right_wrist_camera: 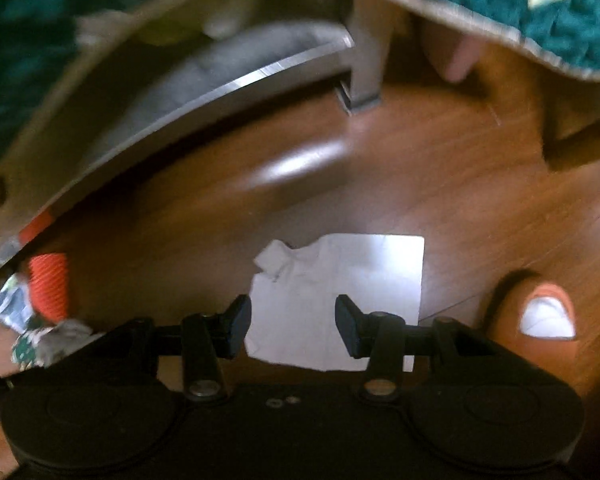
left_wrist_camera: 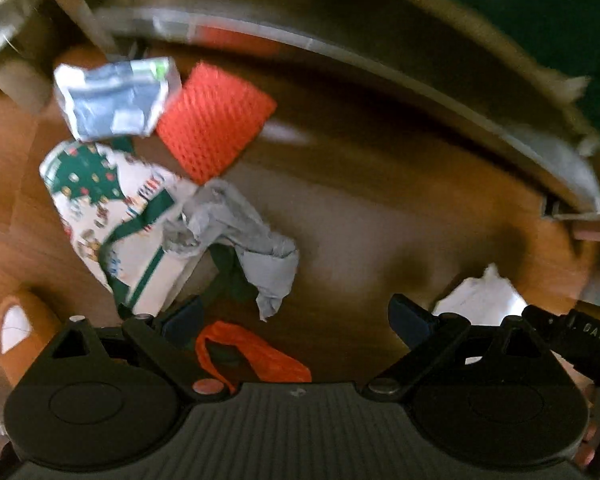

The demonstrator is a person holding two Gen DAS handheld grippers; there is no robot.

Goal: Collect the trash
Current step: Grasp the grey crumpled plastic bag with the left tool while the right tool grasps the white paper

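While pointed down at a wooden floor (left_wrist_camera: 380, 216), left gripper (left_wrist_camera: 296, 320) spread wide and empty above scattered trash: orange mesh sleeve (left_wrist_camera: 216, 120), blue-grey packet (left_wrist_camera: 116, 96) just beside it, green-and-white printed wrapper (left_wrist_camera: 112, 208), crumpled grey paper (left_wrist_camera: 236, 236) lying partly over that wrapper, orange strip (left_wrist_camera: 252, 356) close under the jaws. Orange slipper (left_wrist_camera: 16, 328) at left edge.

From the right wrist, right gripper (right_wrist_camera: 292, 326) likewise spread, nothing pinched, poised over a white paper sheet (right_wrist_camera: 340, 280) lying flat on the floor, one corner creased. Second orange slipper (right_wrist_camera: 548, 316) at right; bed frame rail (right_wrist_camera: 220, 92) beyond, blurred.
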